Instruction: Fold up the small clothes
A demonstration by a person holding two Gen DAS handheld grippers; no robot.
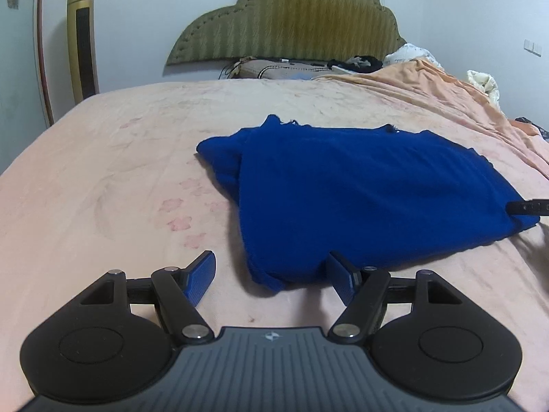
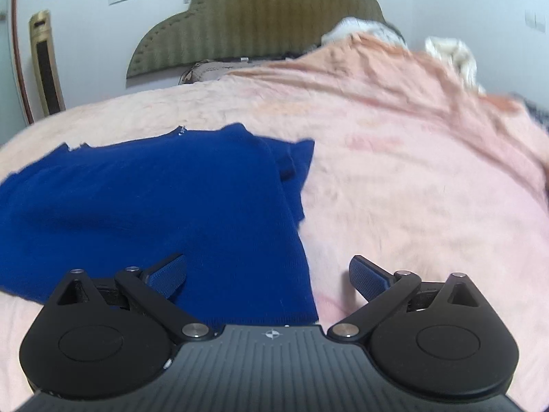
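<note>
the blue garment (image 1: 360, 192) lies flat on the bed (image 1: 103, 178), spread over a pale pink blanket (image 2: 411, 189). it is a knitted piece, already doubled over on itself, with a second layer showing along one side edge. in the left wrist view its long axis runs from the near corner, just ahead of the left gripper (image 1: 271, 274), away and to the right toward the far side of the bed; the far edge is ragged with small pale flecks. a folded flap sticks out past the far left corner.

the left gripper stands partly open, its blue pads apart. the near corner of the garment sits between the fingers: the right-hand pad is against or just beside the cloth's hem, the left-hand pad is clear of it on bare blanket. the pads do not pinch the cloth.

the right gripper (image 2: 267, 276) is spread wide. its left-hand finger hovers over the garment's near right corner and its right-hand finger is over bare blanket, so the garment's right edge passes between them. nothing is clamped. from this gripper the garment stretches ahead and off to the left, with its layered edge running away from the gripper.

at the right edge of the left wrist view a dark fingertip of the right gripper reaches the garment's right corner.

beyond both grippers stands an olive padded headboard (image 1: 291, 20), with a gold tower fan (image 1: 82, 41) to its left and rumpled bedding (image 2: 446, 55) at the far right.
</note>
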